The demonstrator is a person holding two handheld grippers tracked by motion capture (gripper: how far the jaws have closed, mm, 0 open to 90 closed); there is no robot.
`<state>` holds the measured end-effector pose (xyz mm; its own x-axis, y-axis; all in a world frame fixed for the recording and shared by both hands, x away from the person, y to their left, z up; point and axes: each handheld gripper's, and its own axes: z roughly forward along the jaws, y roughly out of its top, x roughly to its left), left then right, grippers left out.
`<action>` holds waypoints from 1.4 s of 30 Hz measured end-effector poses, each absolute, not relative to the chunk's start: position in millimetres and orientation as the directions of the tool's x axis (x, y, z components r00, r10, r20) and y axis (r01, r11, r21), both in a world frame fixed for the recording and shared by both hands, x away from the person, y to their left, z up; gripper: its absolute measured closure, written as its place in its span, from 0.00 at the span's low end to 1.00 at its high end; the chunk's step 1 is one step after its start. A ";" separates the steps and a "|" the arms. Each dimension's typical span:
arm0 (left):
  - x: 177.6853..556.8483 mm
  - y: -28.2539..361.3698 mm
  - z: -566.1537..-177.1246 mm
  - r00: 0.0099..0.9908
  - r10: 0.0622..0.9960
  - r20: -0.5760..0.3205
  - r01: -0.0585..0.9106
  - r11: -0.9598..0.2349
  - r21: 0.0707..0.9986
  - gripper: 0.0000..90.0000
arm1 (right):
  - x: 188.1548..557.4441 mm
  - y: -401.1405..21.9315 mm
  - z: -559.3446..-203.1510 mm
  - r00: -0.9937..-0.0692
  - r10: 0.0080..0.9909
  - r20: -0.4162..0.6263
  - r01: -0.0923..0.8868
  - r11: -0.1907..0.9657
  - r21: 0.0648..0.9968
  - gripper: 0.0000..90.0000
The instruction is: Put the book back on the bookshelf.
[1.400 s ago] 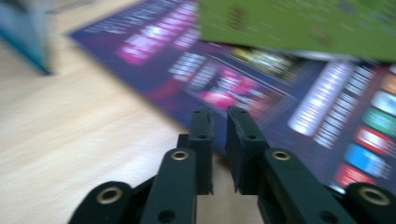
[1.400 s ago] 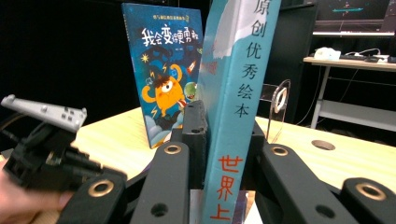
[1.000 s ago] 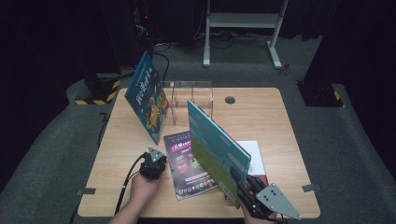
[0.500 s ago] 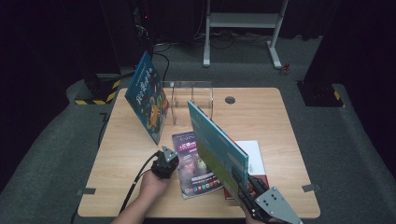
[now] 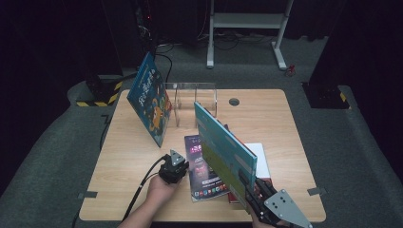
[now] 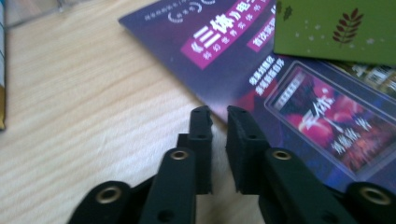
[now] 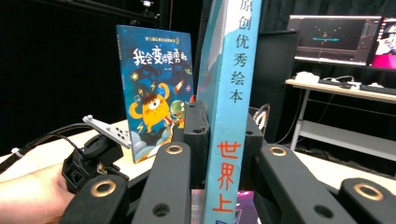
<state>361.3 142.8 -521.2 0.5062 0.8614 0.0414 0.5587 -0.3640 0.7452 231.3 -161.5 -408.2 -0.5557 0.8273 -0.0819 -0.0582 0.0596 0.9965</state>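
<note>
Standing on edge over the table (image 5: 128, 156), the teal book (image 5: 223, 147) is clamped at its spine by the right gripper (image 5: 254, 190), jaws pressed on both covers. It leans over the purple book (image 5: 202, 166), which lies flat beneath. With so tall a book held only at its bottom corner, it could twist in the pads and topple onto the purple book or slide out. The left gripper (image 6: 219, 119) sits at the purple book's near edge, its jaws having just parted to a narrow slit with nothing between them; pushed forward so, it may shove the cover rather than catch it. The blue book (image 5: 152, 99) leans against the clear stand (image 5: 195, 97) behind, near enough to be knocked by a swing.
</note>
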 end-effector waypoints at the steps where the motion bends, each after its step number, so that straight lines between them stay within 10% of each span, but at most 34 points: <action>1: 358.1 147.9 -520.0 0.510 0.860 0.031 0.561 -0.359 0.745 0.85 | 231.3 -159.8 -407.1 -0.560 0.825 -0.083 -0.058 0.062 0.996 0.89; 15: 324.1 225.8 -497.5 0.487 0.873 0.003 0.521 -0.293 0.802 0.85 | 260.0 -141.5 -391.6 -0.544 0.836 -0.076 -0.047 0.060 0.997 0.89; 42: 327.2 243.9 -497.7 0.458 0.888 -0.046 0.536 -0.234 0.811 0.87 | 319.2 -63.7 -398.6 -0.579 0.813 -0.065 -0.032 0.057 0.998 0.89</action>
